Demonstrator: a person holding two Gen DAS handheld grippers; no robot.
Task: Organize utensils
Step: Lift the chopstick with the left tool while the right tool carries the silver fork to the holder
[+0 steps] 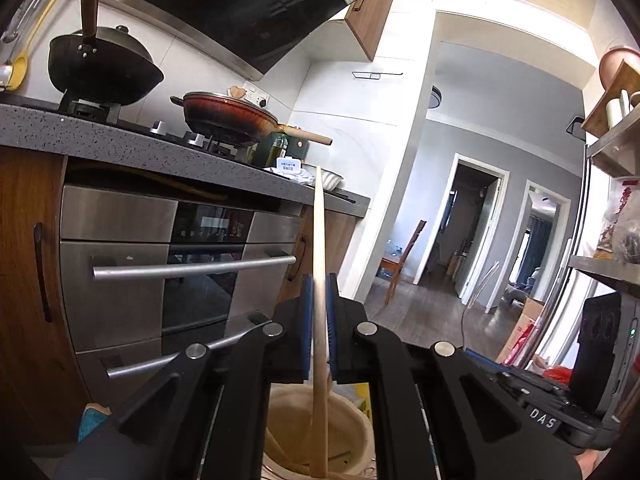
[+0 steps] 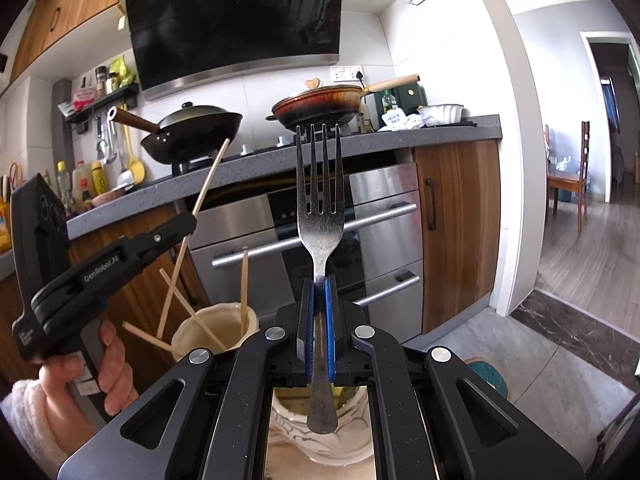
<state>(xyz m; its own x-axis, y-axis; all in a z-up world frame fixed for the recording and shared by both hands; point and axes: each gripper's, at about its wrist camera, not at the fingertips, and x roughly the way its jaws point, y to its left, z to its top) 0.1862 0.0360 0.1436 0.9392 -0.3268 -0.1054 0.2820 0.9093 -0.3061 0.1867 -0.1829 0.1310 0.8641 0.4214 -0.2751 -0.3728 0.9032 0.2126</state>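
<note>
Steel fork [image 2: 320,216], tines up, is clamped by its neck between the blue pads of the right gripper [image 2: 319,320]; its handle end hangs over a patterned ceramic holder [image 2: 320,436] below. Left gripper [image 1: 319,320] is clamped on a single wooden chopstick [image 1: 319,264], held upright above a cream holder [image 1: 348,424]. In the right wrist view, the left gripper [image 2: 191,220] grips that chopstick [image 2: 200,204] above the cream holder [image 2: 200,328], which contains further chopsticks [image 2: 243,292]. A hand [image 2: 100,364] holds its grip. Behind, the worktop [image 2: 280,156] carries a black wok [image 2: 192,132] and a red pan [image 2: 320,106].
</note>
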